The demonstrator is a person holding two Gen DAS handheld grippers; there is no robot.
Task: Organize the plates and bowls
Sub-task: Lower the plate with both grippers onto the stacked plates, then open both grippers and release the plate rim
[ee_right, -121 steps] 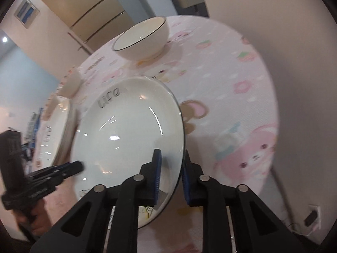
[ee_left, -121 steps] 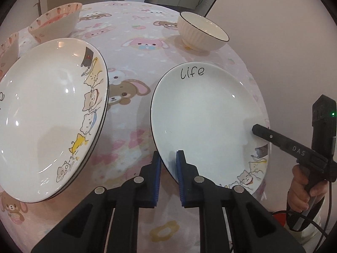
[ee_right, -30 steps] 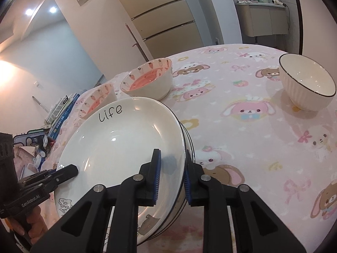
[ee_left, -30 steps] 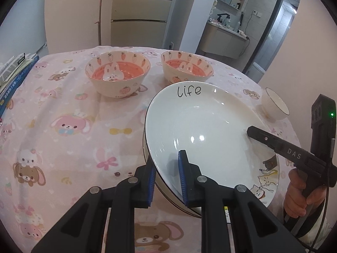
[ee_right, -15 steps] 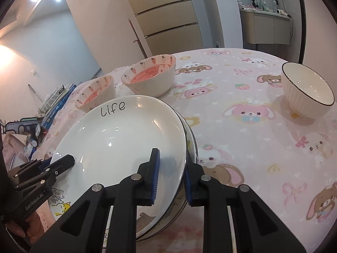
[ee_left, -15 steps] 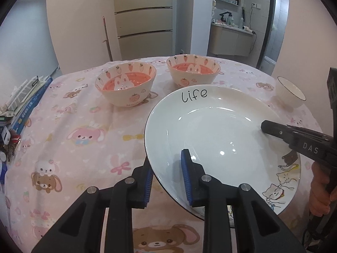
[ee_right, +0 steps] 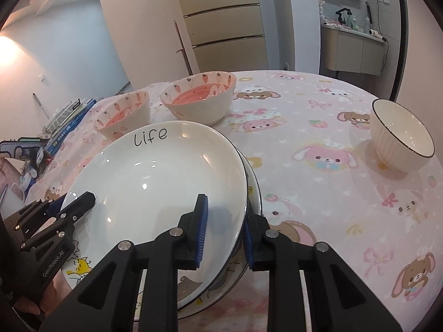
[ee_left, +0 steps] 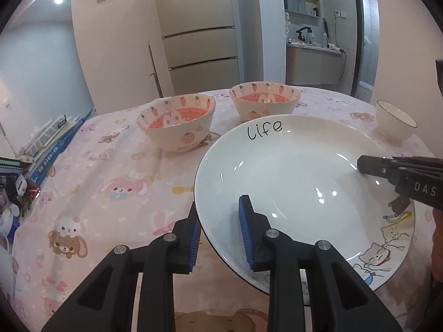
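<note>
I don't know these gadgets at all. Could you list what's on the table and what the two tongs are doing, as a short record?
Table cover: pink cartoon-animal tablecloth
Top plate: white "life" plate, lying on the lower plates
Patterned bowls: two strawberry bowls, behind the plates
Plain bowl: white bowl, apart on the right
Left tongs: pads either side of the top plate's rim, apparently loose
Right tongs: pads either side of the opposite rim; grip unclear
Table edge: books
</note>
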